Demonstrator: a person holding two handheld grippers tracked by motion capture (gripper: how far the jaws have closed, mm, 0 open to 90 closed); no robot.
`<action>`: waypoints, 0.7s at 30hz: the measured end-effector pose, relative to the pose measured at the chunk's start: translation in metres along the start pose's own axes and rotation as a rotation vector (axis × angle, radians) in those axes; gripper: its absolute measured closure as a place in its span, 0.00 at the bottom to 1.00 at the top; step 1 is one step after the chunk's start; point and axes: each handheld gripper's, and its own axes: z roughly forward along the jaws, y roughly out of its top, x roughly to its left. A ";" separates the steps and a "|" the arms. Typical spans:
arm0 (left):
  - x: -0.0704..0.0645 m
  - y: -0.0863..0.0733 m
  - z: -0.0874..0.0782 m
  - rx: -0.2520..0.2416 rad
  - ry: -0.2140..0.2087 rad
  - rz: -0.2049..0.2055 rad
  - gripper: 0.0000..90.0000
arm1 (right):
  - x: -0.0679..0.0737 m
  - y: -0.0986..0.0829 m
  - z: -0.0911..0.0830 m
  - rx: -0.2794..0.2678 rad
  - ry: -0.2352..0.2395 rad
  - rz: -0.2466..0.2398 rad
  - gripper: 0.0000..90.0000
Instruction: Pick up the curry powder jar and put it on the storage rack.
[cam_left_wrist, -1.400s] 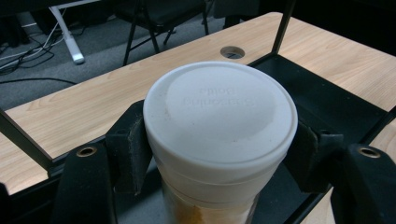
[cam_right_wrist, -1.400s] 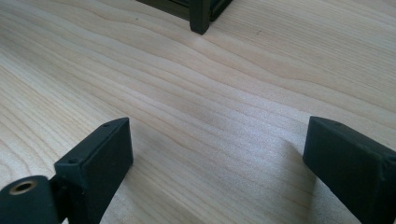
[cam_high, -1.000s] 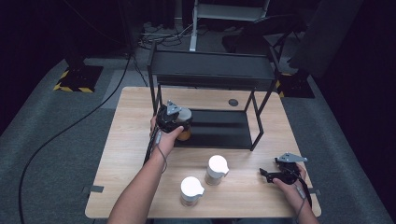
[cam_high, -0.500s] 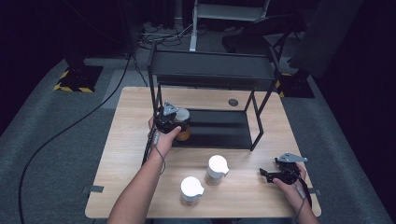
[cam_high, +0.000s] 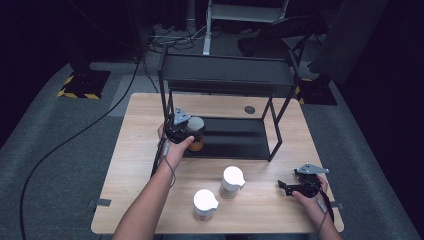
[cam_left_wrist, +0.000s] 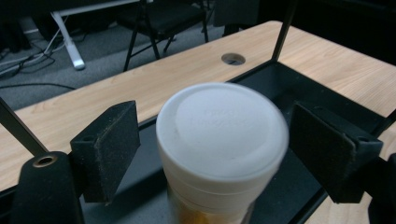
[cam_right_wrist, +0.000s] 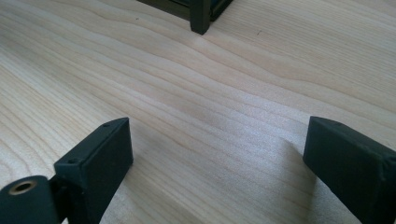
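Observation:
A jar with a white lid (cam_high: 196, 134) and amber contents stands on the left front corner of the black rack's lower shelf (cam_high: 235, 137). My left gripper (cam_high: 187, 131) is around it, and in the left gripper view the jar (cam_left_wrist: 222, 135) stands between the two pads with a gap on each side, so my left gripper (cam_left_wrist: 219, 154) is open. My right gripper (cam_high: 286, 188) rests near the table's front right corner. In its own view my right gripper (cam_right_wrist: 217, 154) is open over bare wood.
Two more white-lidded jars (cam_high: 232, 181) (cam_high: 205, 204) stand on the wooden table (cam_high: 135, 165) near the front middle. The rack's top shelf (cam_high: 225, 75) overhangs the lower one. A rack leg (cam_right_wrist: 201, 16) stands ahead of my right gripper. A round cable hole (cam_high: 249, 109) lies behind the rack.

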 end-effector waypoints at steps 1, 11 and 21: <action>-0.001 0.001 -0.003 -0.006 0.000 0.002 0.18 | 0.000 0.000 0.000 0.000 0.001 -0.001 0.09; -0.005 0.009 -0.030 -0.046 -0.005 0.014 0.18 | -0.001 0.000 0.000 0.000 0.004 -0.005 0.09; -0.009 0.007 -0.059 -0.053 0.000 0.026 0.18 | -0.001 0.000 0.000 0.000 0.006 -0.007 0.09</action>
